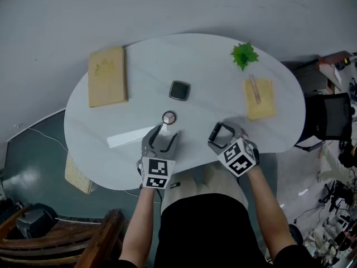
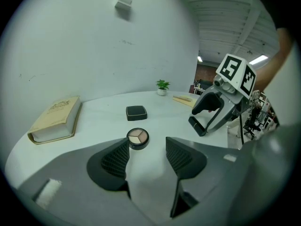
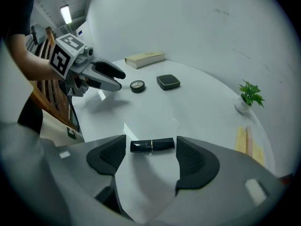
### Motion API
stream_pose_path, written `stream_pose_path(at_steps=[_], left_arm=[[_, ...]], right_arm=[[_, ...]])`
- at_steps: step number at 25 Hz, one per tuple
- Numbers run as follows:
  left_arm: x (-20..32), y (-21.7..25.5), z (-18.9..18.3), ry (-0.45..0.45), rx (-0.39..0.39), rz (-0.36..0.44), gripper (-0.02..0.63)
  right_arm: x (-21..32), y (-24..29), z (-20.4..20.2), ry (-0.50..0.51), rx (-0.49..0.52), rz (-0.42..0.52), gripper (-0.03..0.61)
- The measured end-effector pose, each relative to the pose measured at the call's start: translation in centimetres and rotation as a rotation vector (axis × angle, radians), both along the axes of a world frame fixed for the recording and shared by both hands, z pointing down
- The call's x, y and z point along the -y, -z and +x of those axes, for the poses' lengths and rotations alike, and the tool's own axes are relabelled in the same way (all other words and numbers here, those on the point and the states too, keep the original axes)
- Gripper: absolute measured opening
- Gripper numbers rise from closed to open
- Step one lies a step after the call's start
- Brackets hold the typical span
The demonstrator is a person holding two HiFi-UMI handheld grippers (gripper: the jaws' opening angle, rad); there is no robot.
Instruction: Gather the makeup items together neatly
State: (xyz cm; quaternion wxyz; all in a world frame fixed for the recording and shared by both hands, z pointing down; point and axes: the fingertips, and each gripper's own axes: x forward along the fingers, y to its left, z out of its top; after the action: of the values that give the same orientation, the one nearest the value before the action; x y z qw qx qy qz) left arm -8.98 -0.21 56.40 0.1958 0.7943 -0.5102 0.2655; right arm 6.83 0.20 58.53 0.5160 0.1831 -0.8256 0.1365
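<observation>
Right gripper (image 3: 150,149) fingers (image 3: 195,161) released, lipstick (image 3: 152,145) lying crosswise on the desk (image 3: 188,107) between the fingertips, left gripper (image 2: 146,144) likewise released with the eyeshadow compact (image 2: 138,137) just past its left fingertip; clamping the lipstick end-to-end could pop or roll it away.

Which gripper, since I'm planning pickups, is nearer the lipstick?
Right. The right gripper has the lipstick lying between its open jaws, untouched; the left gripper is well off to the side, open, by the round eyeshadow.
</observation>
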Motion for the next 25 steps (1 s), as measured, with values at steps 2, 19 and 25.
stream_pose_path(at_steps=[2,19,25], left_arm=[[-0.1,0.0,-0.2,0.004,0.002,0.001,0.241],[-1.0,-0.2,-1.1,0.022,0.006,0.000,0.241],[-0.8,0.4,-0.8,0.014,0.002,0.025,0.239]], right_arm=[[0.1,-0.6,0.1,0.021,-0.034,0.002,0.325],[0.0,-2.1,0.6,0.100,-0.123,-0.003,0.325],[0.0,-1.8,0.4,0.135,-0.138,-0.001,0.325]])
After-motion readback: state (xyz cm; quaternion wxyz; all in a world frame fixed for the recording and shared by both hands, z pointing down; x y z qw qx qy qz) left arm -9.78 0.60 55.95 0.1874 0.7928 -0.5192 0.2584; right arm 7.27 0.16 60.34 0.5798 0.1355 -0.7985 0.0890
